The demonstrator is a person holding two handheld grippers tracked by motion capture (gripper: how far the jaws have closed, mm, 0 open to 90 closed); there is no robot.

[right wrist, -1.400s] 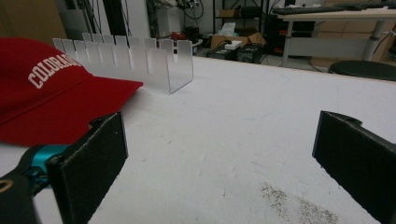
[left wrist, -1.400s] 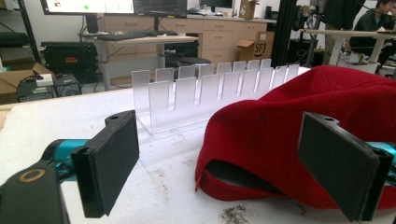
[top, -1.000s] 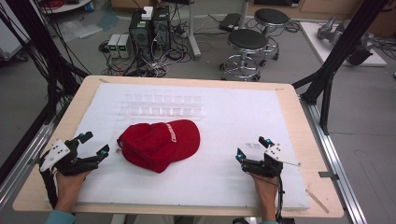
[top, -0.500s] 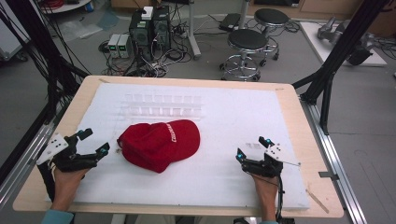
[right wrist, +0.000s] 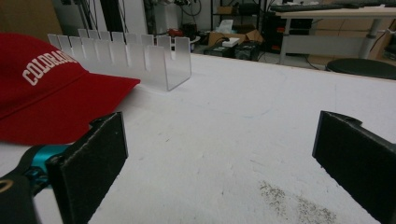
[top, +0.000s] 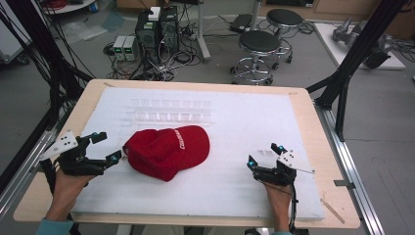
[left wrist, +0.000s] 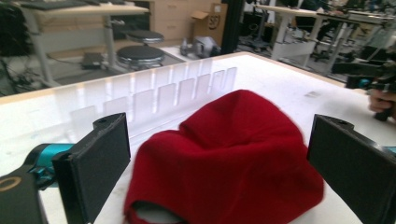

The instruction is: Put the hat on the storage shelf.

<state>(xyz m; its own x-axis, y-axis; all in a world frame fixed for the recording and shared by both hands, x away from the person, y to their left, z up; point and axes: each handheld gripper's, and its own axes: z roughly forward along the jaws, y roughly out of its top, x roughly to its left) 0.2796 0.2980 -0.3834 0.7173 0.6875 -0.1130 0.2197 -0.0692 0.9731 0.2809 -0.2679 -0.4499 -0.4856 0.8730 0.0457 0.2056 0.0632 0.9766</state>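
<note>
Left gripper (top: 105,148) is held wide open at the red cap (top: 167,151), which could easily get shoved aside if closed crooked.

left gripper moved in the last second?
Yes. In the high view the left gripper has closed in toward the red cap, its near jaw tip now almost at the cap's edge. The cap sits unmoved before the clear rack.
</note>
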